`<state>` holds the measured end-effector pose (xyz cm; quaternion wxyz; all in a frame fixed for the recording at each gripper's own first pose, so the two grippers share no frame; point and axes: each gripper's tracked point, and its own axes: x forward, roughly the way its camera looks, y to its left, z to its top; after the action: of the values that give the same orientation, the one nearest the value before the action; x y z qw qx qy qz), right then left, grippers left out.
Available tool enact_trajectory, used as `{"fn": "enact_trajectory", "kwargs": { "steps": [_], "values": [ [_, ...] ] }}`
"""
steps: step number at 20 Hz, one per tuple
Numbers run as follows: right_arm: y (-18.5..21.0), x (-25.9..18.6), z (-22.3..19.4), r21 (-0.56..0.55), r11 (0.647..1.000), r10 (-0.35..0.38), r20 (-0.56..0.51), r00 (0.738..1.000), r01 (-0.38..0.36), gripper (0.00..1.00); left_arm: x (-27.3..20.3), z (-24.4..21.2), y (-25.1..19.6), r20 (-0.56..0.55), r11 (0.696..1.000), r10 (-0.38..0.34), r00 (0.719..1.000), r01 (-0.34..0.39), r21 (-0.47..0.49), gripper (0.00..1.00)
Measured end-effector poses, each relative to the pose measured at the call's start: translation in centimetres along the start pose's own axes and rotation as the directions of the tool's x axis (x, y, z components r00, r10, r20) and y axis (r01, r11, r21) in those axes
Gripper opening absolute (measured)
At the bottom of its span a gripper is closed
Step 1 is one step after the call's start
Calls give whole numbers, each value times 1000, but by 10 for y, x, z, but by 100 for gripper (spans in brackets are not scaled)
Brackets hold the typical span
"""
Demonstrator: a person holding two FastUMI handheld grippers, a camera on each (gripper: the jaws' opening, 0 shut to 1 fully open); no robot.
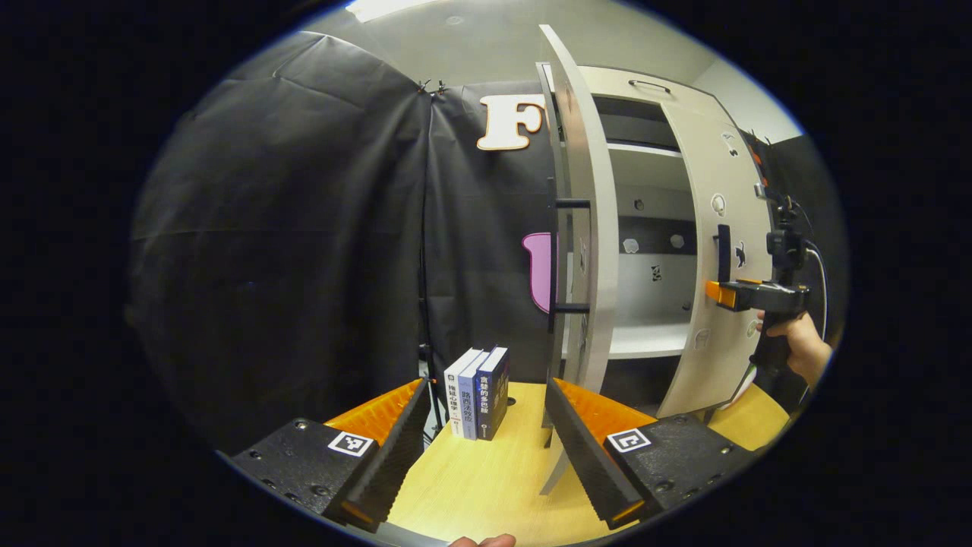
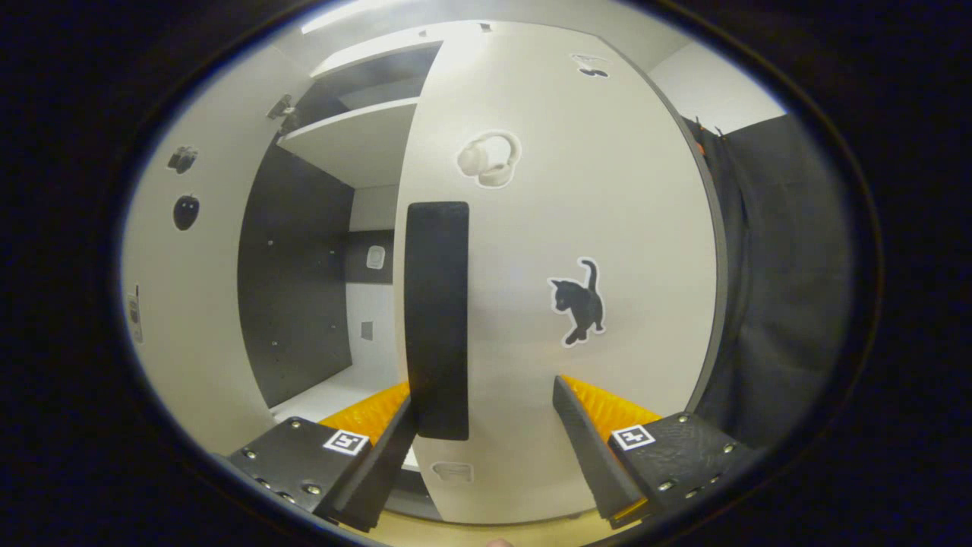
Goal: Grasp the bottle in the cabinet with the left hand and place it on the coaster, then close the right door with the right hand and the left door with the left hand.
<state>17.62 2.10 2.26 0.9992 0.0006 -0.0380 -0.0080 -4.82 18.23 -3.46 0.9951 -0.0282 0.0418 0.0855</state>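
Cabinet, right door [image 2: 577,251]: pale panel, partly swung, directly ahead of the right tongs [image 2: 486,441], whose fingers stand apart, the door's dark vertical handle [image 2: 437,319] by the near finger, contact not determinable. Stickers on the panel: a black cat, headphones. Left door [image 1: 581,228]: standing wide open, edge-on ahead of the left tongs [image 1: 486,448], fingers apart and holding nothing, set back above the bench [image 1: 486,471]. Right tongs also seen far right of the left tongs, against the right door, held by a hand [image 1: 797,346]. Bottle and coaster: location cannot be stated; visible shelves look bare. Judged stage: right door closing under way, left door remaining. Three books [image 1: 478,391] ahead; spine writing too small to read.
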Motion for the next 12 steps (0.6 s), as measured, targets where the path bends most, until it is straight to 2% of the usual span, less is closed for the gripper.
{"fn": "enact_trajectory", "kwargs": {
  "steps": [2, 4, 8, 9, 10, 12],
  "values": [
    [0, 2, -2, -4, 1000, -16, 0, 1000, 16, 100, 7, 7, 3, 7, 1000, -11, 1000, 11, 10, 99],
    [0, 2, -2, -3, 1000, -26, 2, 1000, 26, 100, 13, 14, 1, 15, 999, -40, 999, 40, 3, 95],
    [0, 2, -3, 5, 1000, -25, -7, 1000, 25, 100, 21, 25, -11, 11, 992, -118, 993, 118, -39, 96],
    [0, 1, -3, 4, 1000, -24, -10, 1000, 24, 97, 22, 29, -13, 19, 990, -134, 991, 134, -41, 94],
    [0, 1, -3, 6, 1000, -21, -14, 1000, 21, 100, 25, 34, -14, 29, 988, -147, 989, 148, -40, 95],
    [2, 0, -11, 17, 1000, -10, -52, 999, 11, 97, 29, 41, -16, 44, 985, -170, 984, 171, -31, 94]
  ]
}}
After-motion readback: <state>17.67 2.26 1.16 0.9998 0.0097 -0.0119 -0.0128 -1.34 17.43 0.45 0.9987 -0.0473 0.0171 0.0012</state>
